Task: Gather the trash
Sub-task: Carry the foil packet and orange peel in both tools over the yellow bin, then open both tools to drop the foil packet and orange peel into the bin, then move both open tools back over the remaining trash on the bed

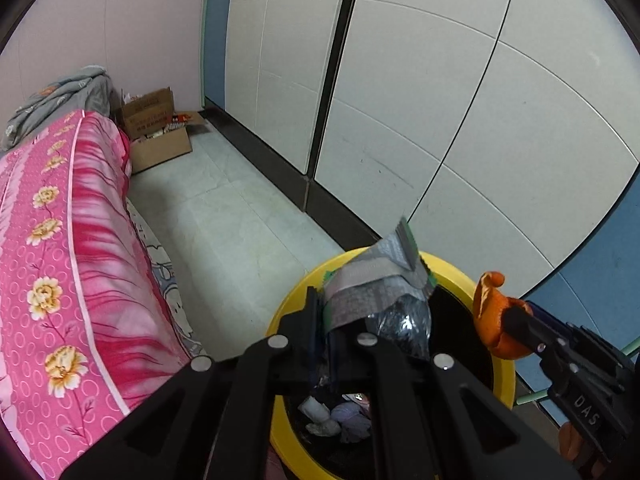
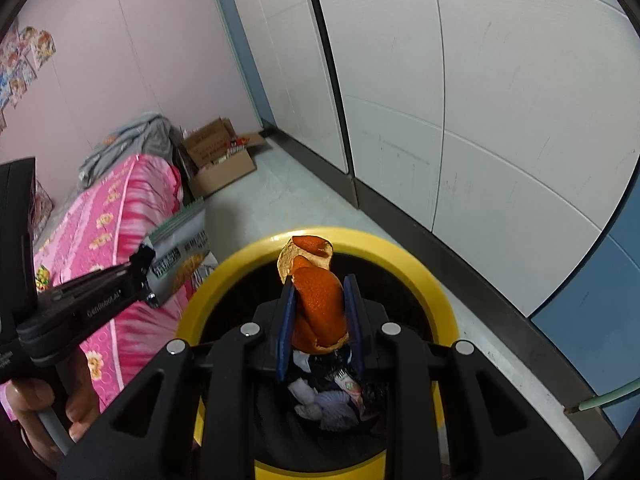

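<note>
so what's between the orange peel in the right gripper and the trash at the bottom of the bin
Nothing. In the right wrist view the orange peel hangs over the bin, only open air above the trash inside.

Both views are taken from close above the yellow-rimmed bin (image 1: 505, 368) (image 2: 424, 264), angled downward along the fingers (image 1: 310, 312) (image 2: 352, 300). The bin, the pink bed (image 1: 60, 240) (image 2: 120, 216), the cardboard box (image 1: 160, 136) (image 2: 224, 160) and the panelled wall (image 1: 440, 100) (image 2: 500, 120) are shared; each gripper is seen from the other view.

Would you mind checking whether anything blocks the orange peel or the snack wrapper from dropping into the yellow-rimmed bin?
Nothing visible does. The orange peel in the right gripper hangs over the open yellow-rimmed bin; the snack wrapper in the left gripper is above it too.
</note>
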Demonstrator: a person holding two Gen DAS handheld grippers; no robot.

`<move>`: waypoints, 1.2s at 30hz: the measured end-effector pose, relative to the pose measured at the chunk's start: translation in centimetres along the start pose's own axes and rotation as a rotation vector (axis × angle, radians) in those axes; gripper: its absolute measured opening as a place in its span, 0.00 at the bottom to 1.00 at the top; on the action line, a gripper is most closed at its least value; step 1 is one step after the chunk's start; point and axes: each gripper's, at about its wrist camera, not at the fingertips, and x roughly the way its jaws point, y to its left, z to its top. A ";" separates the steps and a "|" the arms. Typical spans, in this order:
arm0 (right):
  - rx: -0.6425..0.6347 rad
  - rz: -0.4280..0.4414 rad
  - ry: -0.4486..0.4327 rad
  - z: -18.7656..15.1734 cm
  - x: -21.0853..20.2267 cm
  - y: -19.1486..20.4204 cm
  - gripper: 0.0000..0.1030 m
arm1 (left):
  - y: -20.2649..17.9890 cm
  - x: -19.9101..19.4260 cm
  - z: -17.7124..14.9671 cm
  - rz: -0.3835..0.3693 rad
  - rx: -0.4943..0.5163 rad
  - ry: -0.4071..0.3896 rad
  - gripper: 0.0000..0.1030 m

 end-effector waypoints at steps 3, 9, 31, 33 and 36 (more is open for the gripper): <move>-0.003 -0.009 0.022 -0.4 0.4 0.1 0.22 | 0.2 0.2 -0.1 -0.007 -0.004 0.004 0.03; 0.001 -0.023 0.041 -1.2 0.5 -0.6 0.25 | 0.3 0.4 -0.1 -0.015 -0.009 0.010 0.22; -0.040 0.042 -0.135 1.0 -6.6 2.2 0.70 | 5.7 -11.1 0.2 0.105 -0.120 -0.201 0.80; -0.054 0.069 -0.153 1.5 -7.4 3.1 0.73 | 6.6 -12.7 -0.1 0.124 -0.134 -0.221 0.81; -0.083 0.106 -0.171 2.2 -8.5 4.9 0.75 | 8.2 -15.4 -1.0 0.160 -0.148 -0.254 0.83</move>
